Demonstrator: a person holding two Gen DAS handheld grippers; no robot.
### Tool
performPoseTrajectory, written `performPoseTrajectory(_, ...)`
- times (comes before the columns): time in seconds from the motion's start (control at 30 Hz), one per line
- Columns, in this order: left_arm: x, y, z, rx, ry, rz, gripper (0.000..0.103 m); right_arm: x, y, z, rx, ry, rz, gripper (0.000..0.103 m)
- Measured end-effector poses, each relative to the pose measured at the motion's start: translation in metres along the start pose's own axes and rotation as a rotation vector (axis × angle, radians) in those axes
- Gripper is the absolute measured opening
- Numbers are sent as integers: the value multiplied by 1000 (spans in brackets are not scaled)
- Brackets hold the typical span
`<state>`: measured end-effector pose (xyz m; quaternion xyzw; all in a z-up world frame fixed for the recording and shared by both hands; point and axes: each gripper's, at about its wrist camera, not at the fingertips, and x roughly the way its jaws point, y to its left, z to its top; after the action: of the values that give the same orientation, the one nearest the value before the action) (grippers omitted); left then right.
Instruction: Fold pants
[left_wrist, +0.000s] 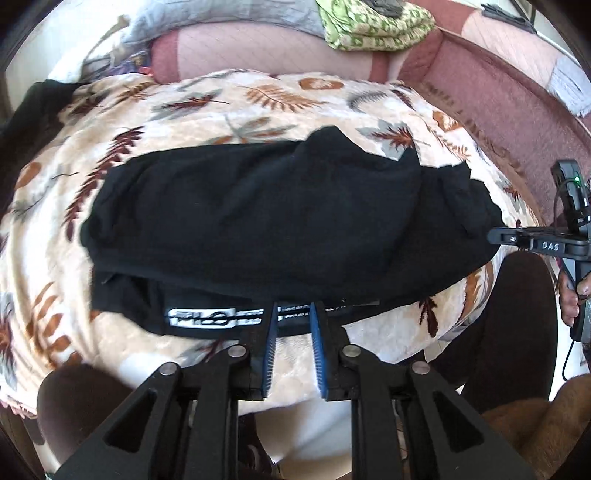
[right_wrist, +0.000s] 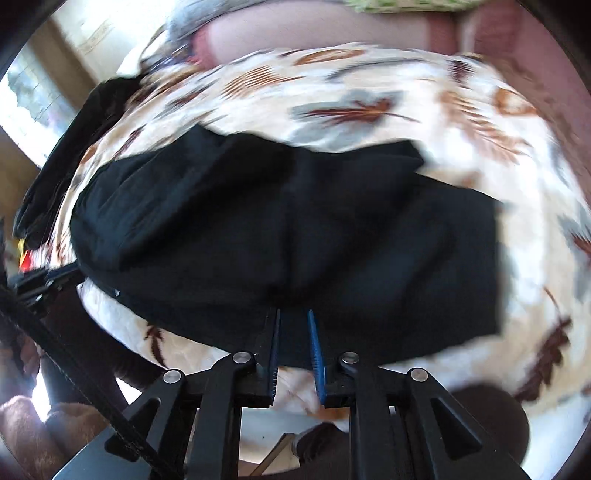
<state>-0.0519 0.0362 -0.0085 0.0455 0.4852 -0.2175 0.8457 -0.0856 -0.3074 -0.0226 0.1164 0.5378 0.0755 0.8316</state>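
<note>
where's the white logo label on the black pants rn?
Left wrist view, lower left: the white logo label sits on the near edge of the folded black pants, just left of the left gripper, over the leaf-print blanket.

Leaf-print blanket (left_wrist: 258, 103): cream ground with brown, rust and grey leaf motifs; covers the whole working surface of the bed.
Pink quilted cover (left_wrist: 266, 51): lies beyond the blanket's far edge, with darker rose bands; continues along the right edge as a dark rose border (left_wrist: 517, 122).
Green-and-white patterned cloth (left_wrist: 373, 26): folded, on the pink cover near the far right corner.
Grey quilted cloth (left_wrist: 207, 18): bunched at the far edge, left of the green cloth.
Separate dark garment (left_wrist: 33, 122): heaped at the blanket's left edge.
Right-wrist view is motion-blurred; bright window (right_wrist: 33, 96) at far left.
</note>
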Motion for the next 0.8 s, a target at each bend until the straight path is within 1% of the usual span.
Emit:
performPoseTrajectory(0.03, -4, 2, 1, -9, -10, 6, 31, -7, -9, -1, 37, -17, -2, 23)
performPoseTrajectory(0.07, -10, 5, 2, -19, -25, 16, 34, -15, -19, -1, 79, -41, -4, 31)
performPoseTrajectory(0.1, -14, 7, 5, -26, -40, 25, 39, -22, -29, 0, 122, -72, -12, 36)
performPoseTrajectory(0.13, -18, 7, 8, -29, -53, 34, 41, -26, -35, 2, 151, -93, -22, 49)
performPoseTrajectory(0.17, -22, 7, 11, -32, -66, 44, 42, -34, -45, 7, 200, -133, -37, 61)
performPoseTrajectory(0.2, -25, 6, 14, -35, -78, 56, 44, -37, -49, 11, 226, -156, -38, 64)
performPoseTrajectory(0.23, -27, 5, 17, -39, -91, 68, 48, -39, -52, 16, 247, -179, -33, 65)
performPoseTrajectory(0.3, -29, 2, 22, -49, -108, 71, 52, -36, -48, 29, 259, -192, -13, 65)
performPoseTrajectory(0.4, -26, 0, 27, -64, -109, 63, 53, -17, -23, 47, 220, -172, -15, 66)
performPoseTrajectory(0.43, -24, -1, 27, -65, -104, 66, 53, -8, -12, 52, 196, -157, -28, 66)
performPoseTrajectory(0.57, -18, -3, 26, -55, -78, 89, 53, 24, 20, 61, 148, -128, -138, 66)
performPoseTrajectory(0.63, -16, -4, 26, -50, -72, 100, 53, 34, 27, 64, 127, -122, -189, 66)
performPoseTrajectory(0.7, -14, -4, 26, -49, -67, 106, 53, 40, 27, 65, 112, -117, -216, 66)
performPoseTrajectory(0.73, -13, -5, 27, -52, -63, 107, 53, 41, 27, 64, 106, -115, -224, 62)
performPoseTrajectory(0.77, -12, -5, 27, -55, -61, 106, 53, 42, 26, 64, 101, -115, -232, 50)
performPoseTrajectory(0.8, -10, -5, 28, -59, -58, 104, 53, 42, 25, 64, 94, -117, -238, 44)
